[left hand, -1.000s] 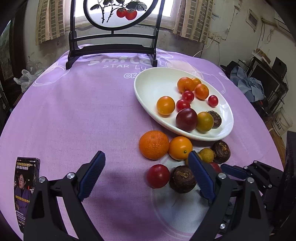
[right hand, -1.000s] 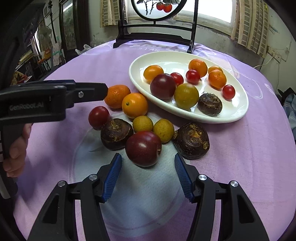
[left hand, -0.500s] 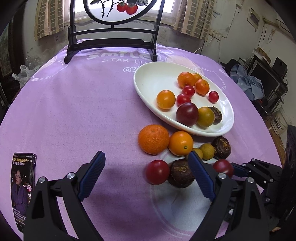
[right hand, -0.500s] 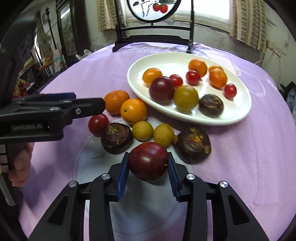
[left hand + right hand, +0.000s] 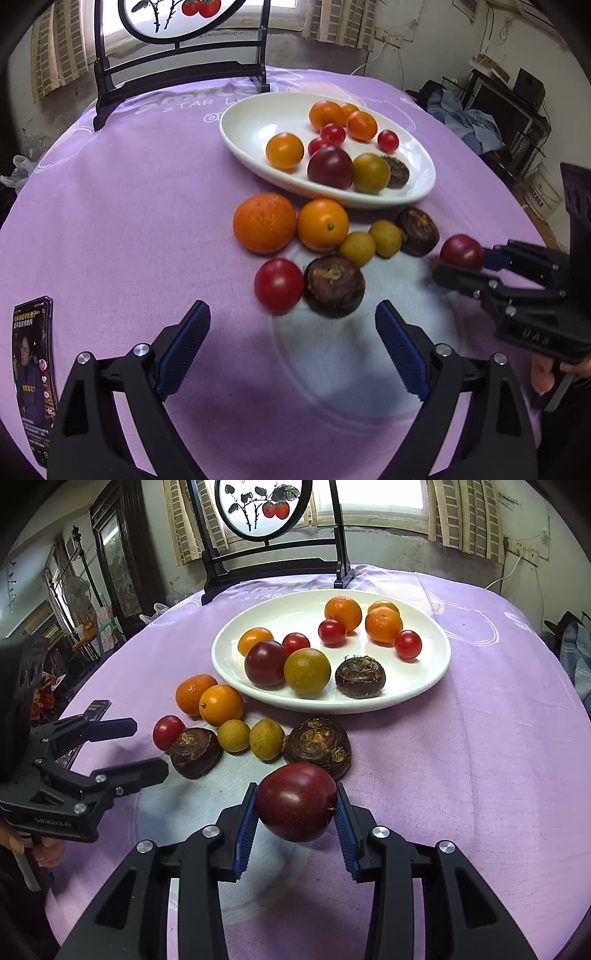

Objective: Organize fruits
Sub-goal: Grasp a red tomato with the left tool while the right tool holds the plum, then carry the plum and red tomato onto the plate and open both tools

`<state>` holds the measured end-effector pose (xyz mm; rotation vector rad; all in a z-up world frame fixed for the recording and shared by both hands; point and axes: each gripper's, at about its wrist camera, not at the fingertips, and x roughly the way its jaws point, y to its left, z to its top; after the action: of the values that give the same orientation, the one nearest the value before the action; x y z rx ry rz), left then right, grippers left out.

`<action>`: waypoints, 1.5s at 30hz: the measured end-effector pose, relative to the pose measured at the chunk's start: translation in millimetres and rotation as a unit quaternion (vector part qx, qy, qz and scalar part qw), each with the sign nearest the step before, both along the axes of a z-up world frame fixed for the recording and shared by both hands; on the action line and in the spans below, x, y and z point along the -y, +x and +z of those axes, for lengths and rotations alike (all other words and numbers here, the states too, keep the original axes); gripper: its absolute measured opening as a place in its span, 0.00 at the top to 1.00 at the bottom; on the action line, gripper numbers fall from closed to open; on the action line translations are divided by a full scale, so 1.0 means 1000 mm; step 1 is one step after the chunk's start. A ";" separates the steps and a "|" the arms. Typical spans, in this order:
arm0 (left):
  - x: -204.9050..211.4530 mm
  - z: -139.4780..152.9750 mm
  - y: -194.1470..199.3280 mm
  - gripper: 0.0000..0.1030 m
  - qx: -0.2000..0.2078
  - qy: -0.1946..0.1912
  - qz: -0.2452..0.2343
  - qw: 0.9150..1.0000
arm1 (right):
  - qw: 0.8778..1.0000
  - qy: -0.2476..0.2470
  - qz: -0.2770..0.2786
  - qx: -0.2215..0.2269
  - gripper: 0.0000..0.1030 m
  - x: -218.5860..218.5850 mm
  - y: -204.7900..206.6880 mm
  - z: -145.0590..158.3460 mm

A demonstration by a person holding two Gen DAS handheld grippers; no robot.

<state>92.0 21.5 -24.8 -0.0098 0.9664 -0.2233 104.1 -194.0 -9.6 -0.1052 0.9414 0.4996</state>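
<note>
My right gripper [image 5: 295, 808] is shut on a dark red plum [image 5: 295, 806] and holds it just above the purple cloth; the left wrist view shows that plum [image 5: 461, 252] at the far right. A white oval plate [image 5: 251, 122] behind holds several oranges, tomatoes, a plum and a brown chestnut. Loose in front of it lie two oranges [image 5: 264, 222], a red tomato [image 5: 279, 283], two brown chestnuts [image 5: 334, 286] and two small yellow fruits [image 5: 357, 248]. My left gripper [image 5: 292, 308] is open, its fingers just short of the tomato and chestnut, holding nothing.
A phone [image 5: 33, 373] with a lit screen lies at the cloth's left edge. A black stand [image 5: 177, 74] with a round painted screen sits at the back of the table. Clutter and shelves lie beyond the right edge. A hand [image 5: 44, 849] grips the left tool.
The right gripper's jaws closed on the plum and raised it off the cloth, carrying it rightward. The left gripper sank closer to the tomato and chestnut.
</note>
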 end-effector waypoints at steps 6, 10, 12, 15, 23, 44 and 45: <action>-0.001 -0.013 0.005 0.34 -0.014 0.028 -0.001 1.000 | 1.000 0.006 0.002 0.010 0.61 0.001 -0.004 0.005; 0.001 -0.015 0.006 0.34 -0.006 0.039 0.000 0.999 | 1.000 0.008 0.003 0.015 0.61 0.001 -0.006 0.008; 0.003 -0.016 0.010 0.34 -0.001 0.047 -0.003 0.999 | 1.000 0.010 0.005 0.017 0.61 0.001 -0.008 0.009; 0.004 -0.016 0.013 0.33 -0.001 0.041 -0.015 0.999 | 1.000 0.011 0.009 0.019 0.61 0.000 -0.010 0.010; 0.010 -0.014 0.011 0.39 0.001 0.042 -0.036 0.998 | 1.000 0.018 0.008 0.022 0.61 0.004 -0.012 0.013; 0.011 -0.013 0.025 0.73 0.007 0.065 -0.010 0.998 | 1.000 0.021 0.010 0.021 0.61 0.003 -0.014 0.014; 0.013 -0.013 0.023 0.73 0.009 0.071 -0.009 0.997 | 0.999 0.022 0.010 0.020 0.61 0.004 -0.014 0.014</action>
<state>115.3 8.7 -37.6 0.1313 0.9629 -0.1706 90.1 -197.8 3.9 -0.0838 0.8893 0.5343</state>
